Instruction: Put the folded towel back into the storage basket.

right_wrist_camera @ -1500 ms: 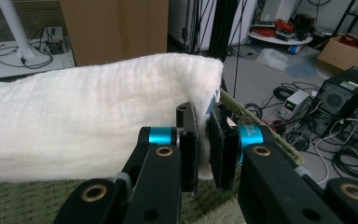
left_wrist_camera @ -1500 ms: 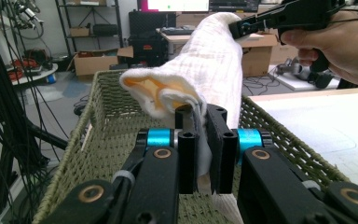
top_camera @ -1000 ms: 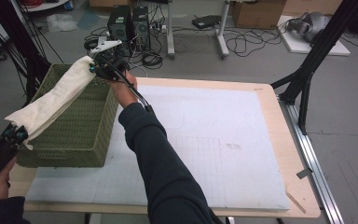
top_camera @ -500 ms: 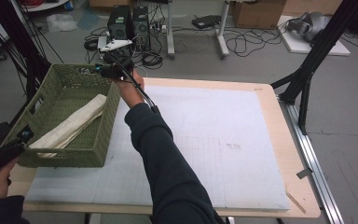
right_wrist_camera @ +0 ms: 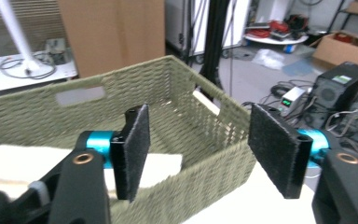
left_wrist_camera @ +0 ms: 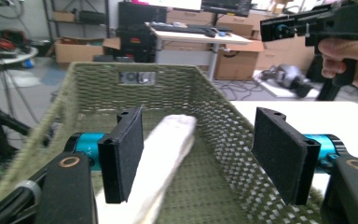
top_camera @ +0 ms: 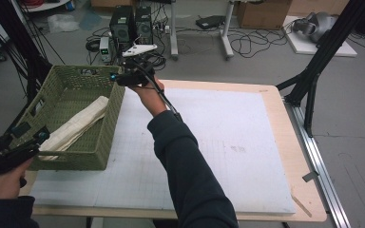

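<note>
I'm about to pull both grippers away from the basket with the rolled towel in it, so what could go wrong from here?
1. The rolled towel lies slanted, its near end between the open jaws of the left gripper; drawing back carelessly could snag it.
2. The right gripper hovers right at the basket's far corner rim and could knock it.
3. The right gripper's cable trails along the sleeve and might catch the rim.

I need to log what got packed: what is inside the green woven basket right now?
Inside the green woven basket lies one folded cream cloth, stretched lengthwise along the bottom. The basket floor beneath it is covered, and the near wall hides the cloth's near end in the high view.
</note>
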Motion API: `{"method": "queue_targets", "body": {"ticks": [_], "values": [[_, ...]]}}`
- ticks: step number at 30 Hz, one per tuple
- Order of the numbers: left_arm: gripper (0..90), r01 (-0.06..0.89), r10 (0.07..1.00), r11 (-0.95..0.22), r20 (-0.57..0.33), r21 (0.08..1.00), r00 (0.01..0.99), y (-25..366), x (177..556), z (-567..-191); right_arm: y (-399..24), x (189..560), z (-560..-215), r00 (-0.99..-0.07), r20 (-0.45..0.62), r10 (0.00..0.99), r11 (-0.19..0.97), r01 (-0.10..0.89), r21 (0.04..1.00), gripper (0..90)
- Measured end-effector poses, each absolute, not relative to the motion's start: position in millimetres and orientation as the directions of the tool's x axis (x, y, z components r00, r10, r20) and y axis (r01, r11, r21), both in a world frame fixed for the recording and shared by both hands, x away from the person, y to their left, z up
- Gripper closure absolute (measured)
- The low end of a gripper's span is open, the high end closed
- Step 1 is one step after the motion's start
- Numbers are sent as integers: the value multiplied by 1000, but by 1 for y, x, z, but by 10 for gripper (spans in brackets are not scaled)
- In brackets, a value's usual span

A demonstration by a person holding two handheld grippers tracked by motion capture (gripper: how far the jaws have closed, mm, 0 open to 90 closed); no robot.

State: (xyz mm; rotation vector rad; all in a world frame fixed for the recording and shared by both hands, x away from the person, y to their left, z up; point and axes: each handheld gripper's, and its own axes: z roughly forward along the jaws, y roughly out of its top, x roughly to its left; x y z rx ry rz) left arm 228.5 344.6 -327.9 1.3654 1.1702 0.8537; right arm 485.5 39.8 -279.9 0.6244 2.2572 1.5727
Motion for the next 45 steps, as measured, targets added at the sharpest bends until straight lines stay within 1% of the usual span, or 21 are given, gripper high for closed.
{"method": "queue_targets", "body": {"ticks": [2,4,12,15,17,23,28,29,30,31,34,38,45], "values": [[300,179,956,78,-124,981,265,339,232,-329,30,481,-281,-855,-15,518,292,161,943,355],[293,182,952,76,-126,980,279,333,235,-330,21,476,-283,-855,-18,518,293,157,943,346],[282,196,930,54,-121,979,348,307,249,-332,-15,464,-297,-851,-23,525,303,162,939,245],[282,207,918,46,-123,977,377,295,255,-335,-32,458,-302,-843,-28,536,307,165,937,240],[282,210,912,35,-117,977,394,286,258,-335,-44,455,-304,-837,-22,546,303,172,937,215],[275,212,891,9,-105,977,443,264,266,-334,-80,445,-310,-815,-30,579,296,176,939,211],[226,218,870,0,-107,976,480,242,275,-335,-109,433,-315,-796,-38,604,298,181,937,187],[223,217,865,0,-109,976,489,238,277,-336,-116,431,-316,-793,-35,608,295,184,938,172],[223,217,859,-6,-106,976,501,234,278,-336,-122,429,-316,-787,-31,616,294,193,936,136],[223,216,854,-8,-106,976,510,229,280,-337,-128,426,-317,-777,-31,629,289,197,937,126],[223,216,836,-19,-103,976,539,215,284,-339,-147,416,-320,-765,-25,644,276,201,940,124],[223,212,806,-24,-107,977,583,197,290,-343,-172,402,-326,-737,-47,674,286,202,937,119],[224,210,764,-51,-98,976,638,168,294,-347,-211,375,-342,-700,-44,713,291,238,927,117]]}}
